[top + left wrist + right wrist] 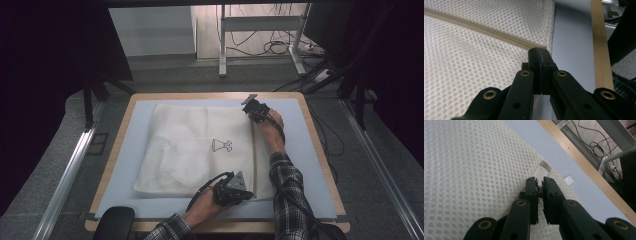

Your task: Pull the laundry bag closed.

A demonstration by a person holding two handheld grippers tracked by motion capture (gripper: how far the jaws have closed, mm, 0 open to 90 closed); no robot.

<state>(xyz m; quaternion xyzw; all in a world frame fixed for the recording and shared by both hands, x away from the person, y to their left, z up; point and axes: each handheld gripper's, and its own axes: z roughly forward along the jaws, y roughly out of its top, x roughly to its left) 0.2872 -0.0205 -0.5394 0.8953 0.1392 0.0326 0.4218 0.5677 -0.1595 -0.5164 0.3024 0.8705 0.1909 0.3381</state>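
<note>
- A white mesh bag (200,150) lies flat on the pale blue mat (125,165) that covers the wooden table (116,150); a small black drawing (222,145) sits near the bag's middle, too small to read.
- The left gripper (243,194) rests at the bag's near edge, at the near end of the beige zipper (481,28). In the left gripper view its jaws are pressed together on that end; what exactly they pinch is hidden between them.
- The right gripper (252,107) sits at the bag's far corner, over the zipper's far end (543,167). Its jaws stand a narrow slit apart, and the zipper pull is hard to make out.
- A small white tag (569,179) pokes out beside that corner.
</note>
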